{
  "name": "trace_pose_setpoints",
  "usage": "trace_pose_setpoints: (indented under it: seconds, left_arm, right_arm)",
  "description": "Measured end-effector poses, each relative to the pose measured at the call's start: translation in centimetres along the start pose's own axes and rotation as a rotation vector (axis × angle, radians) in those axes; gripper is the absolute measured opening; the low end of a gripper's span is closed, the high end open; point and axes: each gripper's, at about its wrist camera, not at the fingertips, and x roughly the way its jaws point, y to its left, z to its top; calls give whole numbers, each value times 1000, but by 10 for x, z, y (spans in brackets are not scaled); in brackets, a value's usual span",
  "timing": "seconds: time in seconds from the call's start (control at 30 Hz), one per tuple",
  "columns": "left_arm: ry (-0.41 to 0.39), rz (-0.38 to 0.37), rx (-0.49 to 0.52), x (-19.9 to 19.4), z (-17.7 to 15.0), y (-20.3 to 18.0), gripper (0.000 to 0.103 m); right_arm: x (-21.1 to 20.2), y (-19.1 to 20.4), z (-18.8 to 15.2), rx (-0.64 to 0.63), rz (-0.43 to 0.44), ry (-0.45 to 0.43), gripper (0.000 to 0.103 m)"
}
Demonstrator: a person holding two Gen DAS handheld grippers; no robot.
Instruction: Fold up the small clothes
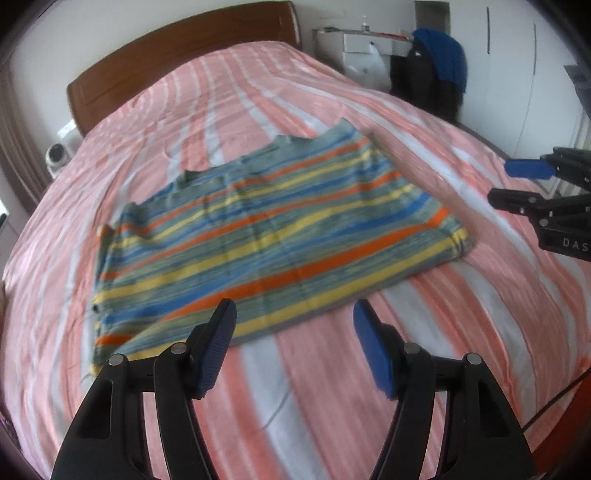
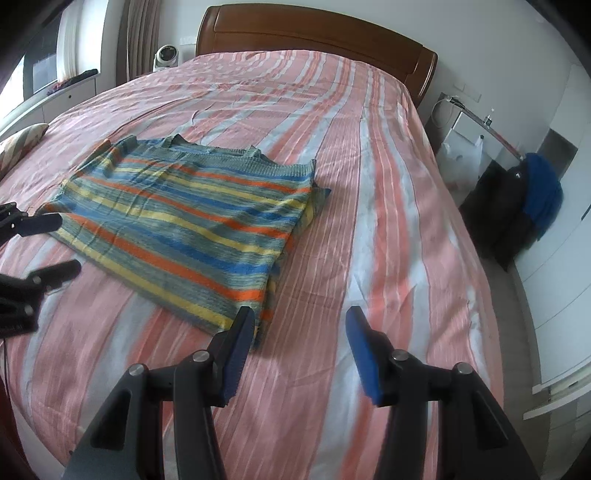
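Observation:
A small striped knit sweater (image 1: pixel 273 236) in blue, yellow, orange and grey lies flat on the bed, its sides folded in to a rectangle; the right wrist view shows the sweater (image 2: pixel 188 221) too. My left gripper (image 1: pixel 295 314) hovers open over the sweater's near hem, nothing between its blue pads. My right gripper (image 2: pixel 300 321) stands open above the bedspread just beside the sweater's near right corner, empty. Each gripper shows at the edge of the other's view: the right gripper (image 1: pixel 498 181) and the left gripper (image 2: pixel 70 242), both with jaws apart.
The bed (image 2: pixel 388 221) has a pink and white striped cover and a brown wooden headboard (image 2: pixel 314 29). A dark chair draped with blue cloth (image 2: pixel 535 199) stands beside the bed. A white fan (image 2: pixel 167 56) sits by the headboard. A pillow (image 2: pixel 18 142) lies at the left.

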Motion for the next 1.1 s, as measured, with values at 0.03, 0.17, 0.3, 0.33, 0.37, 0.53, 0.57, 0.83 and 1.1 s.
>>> trace_pose_setpoints:
  seconds: [0.03,0.17,0.3,0.33,0.37,0.53,0.57,0.83,1.1]
  left_arm:
    - [2,-1,3,2,1,-2,68]
    - [5,0,21,11,4,-13,68]
    - [-3,-43,98,25,14,-40,68]
    - [-11,-52,121,29,15,-48,68]
    - [-19,-63,148,34,18,-57,68]
    - [-58,-102,291,60,26,-106,68]
    - [-69,-102,313,62,27,-113,68]
    - [-86,-72,326,79,44,-132,10]
    - [-181,-203,-80,25,47,-35,7]
  right_arm:
    - [2,0,0,-5,-4,0,51]
    - [11,-3,0,-10,0,10,51]
    - [25,-24,-3,63,84,18,51]
    - [28,-34,-4,105,129,13,51]
    - [32,-46,-5,154,183,6,51]
    - [73,-104,-1,431,534,12,51]
    - [83,-109,3,461,595,22,51]
    - [192,-110,67,552,792,143,51]
    - [193,-74,120,477,747,80,9]
